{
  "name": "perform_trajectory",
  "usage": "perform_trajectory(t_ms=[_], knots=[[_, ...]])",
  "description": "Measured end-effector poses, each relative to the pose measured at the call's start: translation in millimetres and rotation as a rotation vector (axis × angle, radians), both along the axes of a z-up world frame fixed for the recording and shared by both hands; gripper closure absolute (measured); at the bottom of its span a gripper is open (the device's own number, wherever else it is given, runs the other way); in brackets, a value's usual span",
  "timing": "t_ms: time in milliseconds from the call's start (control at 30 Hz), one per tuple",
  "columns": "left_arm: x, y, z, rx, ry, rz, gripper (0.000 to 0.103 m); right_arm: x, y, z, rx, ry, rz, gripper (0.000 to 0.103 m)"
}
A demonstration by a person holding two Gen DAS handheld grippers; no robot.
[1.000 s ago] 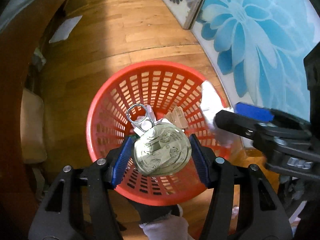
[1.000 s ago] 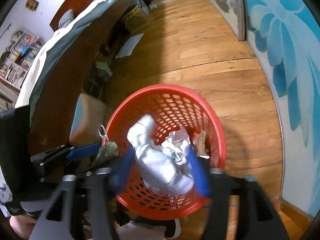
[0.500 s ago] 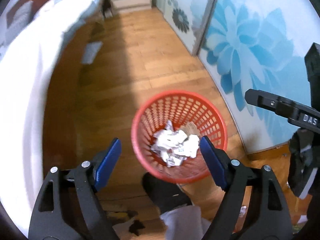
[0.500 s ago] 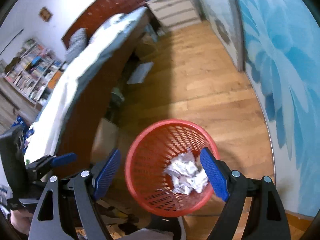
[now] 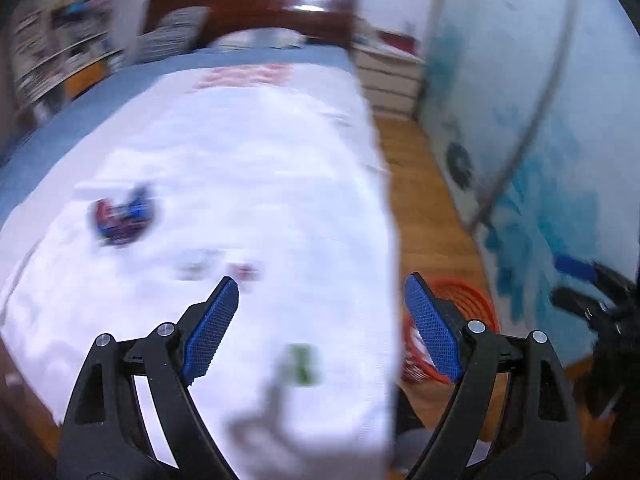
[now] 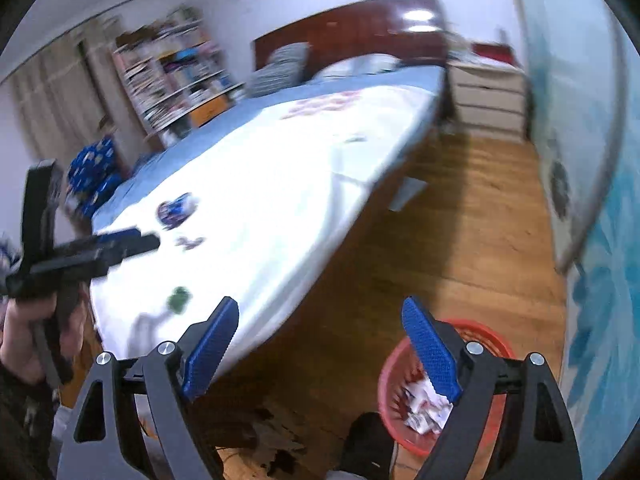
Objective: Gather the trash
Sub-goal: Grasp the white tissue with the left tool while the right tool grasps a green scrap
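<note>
Both views are motion-blurred. My left gripper (image 5: pixel 320 328) is open and empty above the near end of a white bedsheet (image 5: pixel 240 168). On the sheet lie a blue and red wrapper (image 5: pixel 120 220), small scraps (image 5: pixel 244 270) and a green piece (image 5: pixel 304 362). My right gripper (image 6: pixel 320 346) is open and empty above the wooden floor beside the bed. The red basket (image 6: pixel 390 376) holds crumpled white paper (image 6: pixel 420 408) low right; its rim (image 5: pixel 472 300) shows in the left wrist view. The wrapper (image 6: pixel 176 208) and green piece (image 6: pixel 180 300) also show in the right wrist view.
A dark wooden headboard (image 5: pixel 256 8) stands at the far end of the bed. A bookshelf (image 6: pixel 172 76) is far left, a white drawer chest (image 6: pixel 488 96) far right. A blue flower-patterned panel (image 6: pixel 592 200) lines the right side. Wooden floor (image 6: pixel 460 232) runs between bed and panel.
Both grippers let go of their trash into the red basket, opened, then rose and swung away from the basket toward the bed.
</note>
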State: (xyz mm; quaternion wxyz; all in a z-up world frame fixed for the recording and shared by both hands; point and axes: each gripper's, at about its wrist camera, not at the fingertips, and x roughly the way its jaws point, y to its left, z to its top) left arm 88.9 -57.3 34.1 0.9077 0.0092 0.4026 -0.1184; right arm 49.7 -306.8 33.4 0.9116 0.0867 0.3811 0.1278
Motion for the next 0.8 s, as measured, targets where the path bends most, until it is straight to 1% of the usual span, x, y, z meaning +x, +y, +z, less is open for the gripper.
perform_trajectory(t_ms=[100,133,167,233,267,333,400,433,467,500,533,567,600,633,667,700,733,800], knots=[[3.2,52.8,-4.7,0.008,0.006,0.076,0.018,16.2,58.5,10.8,-0.016,-0.003,0.084,0.019],[4.2,65.7,-7.5,0.012,0.014,0.091,0.018,20.4,74.1,11.8,-0.019,0.006,0.105,0.019],[4.3,73.9,-10.3,0.014,0.020,0.103,0.018,29.6,100.5,10.8,-0.022,0.025,0.137,0.019],[4.3,91.8,-16.9,0.001,0.033,0.118,0.018,38.2,129.7,6.7,-0.017,0.052,0.179,0.021],[6.2,97.3,-20.4,-0.008,0.044,0.128,0.018,46.6,154.1,0.1,-0.028,0.086,0.210,0.027],[5.1,106.1,-25.2,-0.022,0.047,0.123,0.018,54.5,180.8,-8.6,-0.073,0.119,0.233,0.030],[6.3,109.4,-28.7,-0.030,0.049,0.110,0.018,67.0,207.6,-28.4,-0.131,0.153,0.256,0.033],[6.9,110.7,-31.0,-0.032,0.048,0.103,0.018,71.7,211.8,-40.2,-0.164,0.172,0.256,0.036],[8.2,110.5,-33.6,-0.034,0.049,0.092,0.018,78.2,215.8,-53.5,-0.191,0.203,0.246,0.041],[7.1,110.8,-36.2,-0.036,0.050,0.081,0.018,85.0,216.0,-68.0,-0.199,0.247,0.224,0.041],[8.3,109.1,-40.5,-0.041,0.051,0.073,0.018,88.8,212.6,-75.5,-0.156,0.272,0.210,0.041],[9.7,109.3,-42.3,-0.042,0.053,0.071,0.018,90.1,212.2,-76.0,-0.137,0.271,0.204,0.050],[10.9,106.4,-44.9,-0.038,0.057,0.067,0.018,88.1,211.5,-72.6,-0.130,0.262,0.214,0.077],[13.1,104.7,-47.6,-0.030,0.059,0.060,0.018,85.5,211.6,-68.8,-0.133,0.250,0.224,0.089],[17.4,100.0,-49.9,-0.017,0.056,0.049,0.018,81.8,211.0,-64.1,-0.147,0.234,0.226,0.094],[22.1,96.2,-51.1,-0.011,0.049,0.040,0.018,79.5,207.5,-61.1,-0.131,0.231,0.233,0.094],[25.6,94.5,-51.4,-0.012,0.045,0.036,0.018,75.4,202.2,-60.2,-0.088,0.240,0.241,0.094],[39.0,90.9,-53.1,-0.040,0.051,0.053,0.018,68.9,193.0,-60.6,-0.050,0.248,0.232,0.095]])
